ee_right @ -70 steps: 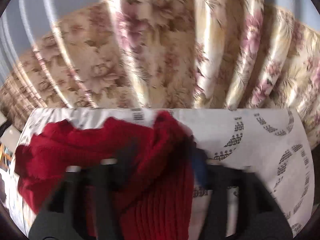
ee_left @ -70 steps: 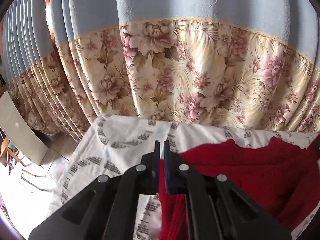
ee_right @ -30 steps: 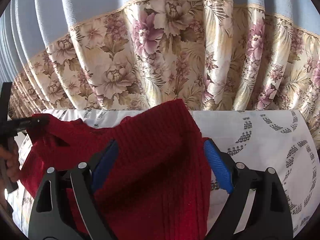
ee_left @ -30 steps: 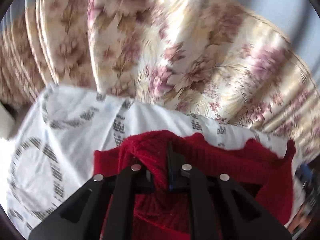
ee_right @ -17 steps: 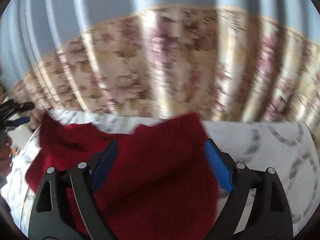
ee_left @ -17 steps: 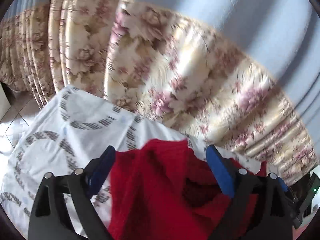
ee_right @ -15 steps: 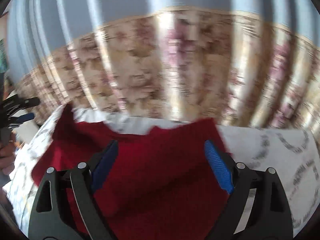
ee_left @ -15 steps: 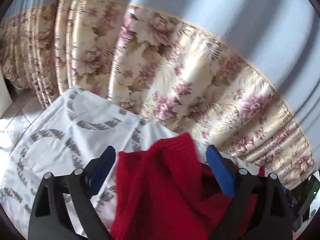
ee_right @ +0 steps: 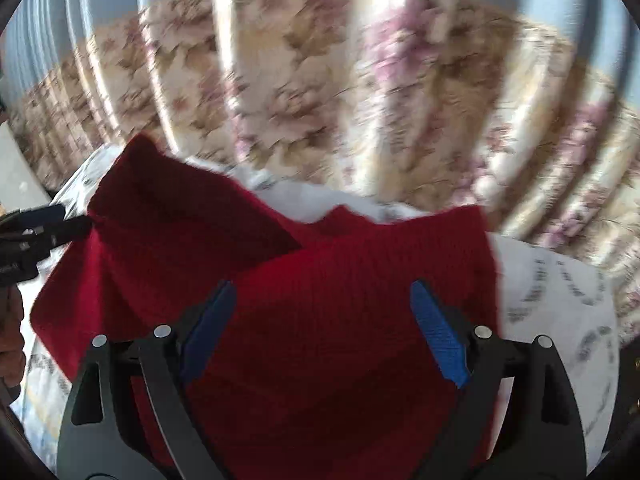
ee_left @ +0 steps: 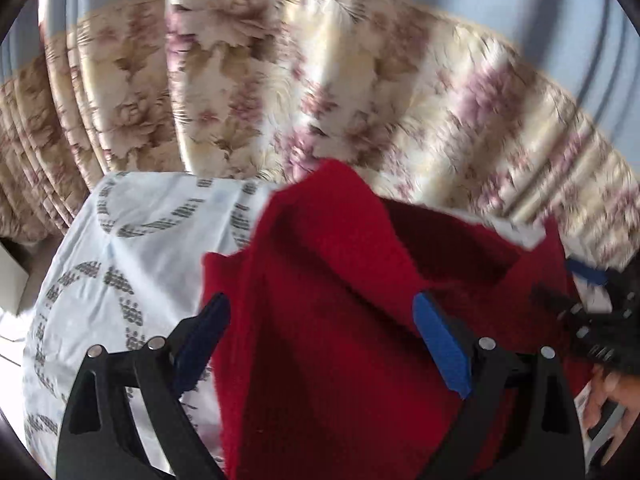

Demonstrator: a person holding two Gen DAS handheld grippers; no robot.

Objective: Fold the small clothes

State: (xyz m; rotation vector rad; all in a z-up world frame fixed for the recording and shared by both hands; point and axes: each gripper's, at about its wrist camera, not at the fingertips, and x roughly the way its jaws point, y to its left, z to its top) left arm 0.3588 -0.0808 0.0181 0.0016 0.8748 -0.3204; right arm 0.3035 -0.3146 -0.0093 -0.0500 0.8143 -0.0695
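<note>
Tongs point(ee_left: 320, 334) newly spread; sweater point(ee_left: 340, 340) seemingly between

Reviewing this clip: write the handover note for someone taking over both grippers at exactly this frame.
Left gripper: open, jaws spread either side of the red knit garment, gripping nothing.
Right gripper: open too, jaws straddling the same garment, no grip.
Garment: lies on the white patterned cloth, in front of the floral curtain. Its corners look turned in over the middle, so a first fold seems made, though the frames are blurred.
Left to do: probably flatten the layers, then fold again into a compact piece; regrasp an edge first.
</note>
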